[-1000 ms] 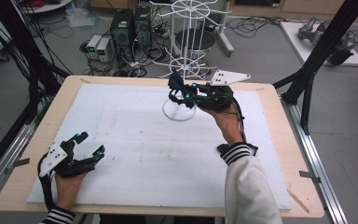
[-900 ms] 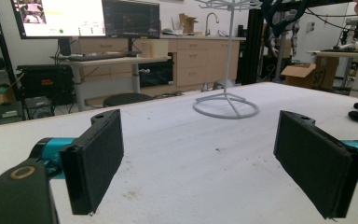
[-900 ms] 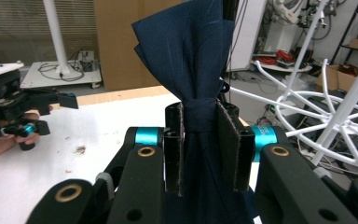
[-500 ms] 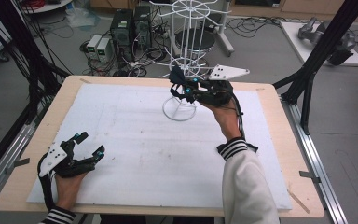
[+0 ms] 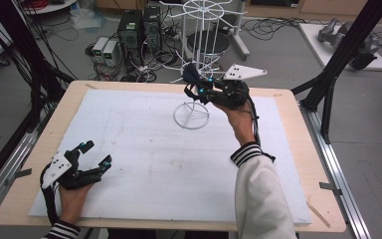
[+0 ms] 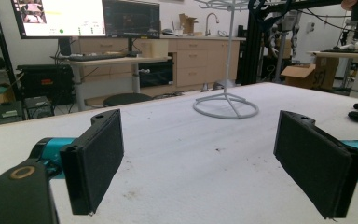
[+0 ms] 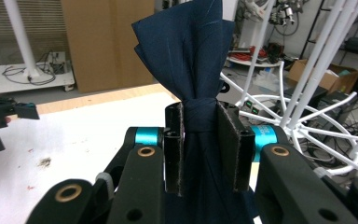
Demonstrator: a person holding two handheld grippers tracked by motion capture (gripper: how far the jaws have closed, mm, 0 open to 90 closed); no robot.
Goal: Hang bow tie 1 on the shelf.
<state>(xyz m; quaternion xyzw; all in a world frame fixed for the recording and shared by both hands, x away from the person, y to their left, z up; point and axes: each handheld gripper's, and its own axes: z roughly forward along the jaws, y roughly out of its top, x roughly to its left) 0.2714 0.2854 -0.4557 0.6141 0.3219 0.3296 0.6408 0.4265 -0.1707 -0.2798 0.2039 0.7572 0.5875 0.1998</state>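
A dark navy bow tie (image 7: pixel 186 42) is pinched at its knot between the pads of my right gripper (image 7: pixel 200 140), which is shut on it. In the high view that gripper (image 5: pixel 194 85) is held raised at the far middle of the table, with the bow tie (image 5: pixel 190 74) against the white wire rack (image 5: pixel 199 45). The rack's ring base (image 5: pixel 191 115) stands on the white mat just below. My left gripper (image 5: pixel 95 152) rests at the front left of the mat, open, with nothing between its pads (image 6: pixel 98 158). The rack base (image 6: pixel 225 106) lies far ahead of it.
The white mat (image 5: pixel 154 164) covers a wooden table (image 5: pixel 298 149). White rack arms (image 7: pixel 307 88) spread close to the right of the bow tie. Computer boxes (image 5: pixel 129 30) and cables lie on the floor beyond the far edge. Black frame posts (image 5: pixel 338 64) stand at the right.
My right gripper has shifted slightly up and toward the rack, carrying the bow tie. The left gripper has stayed put.
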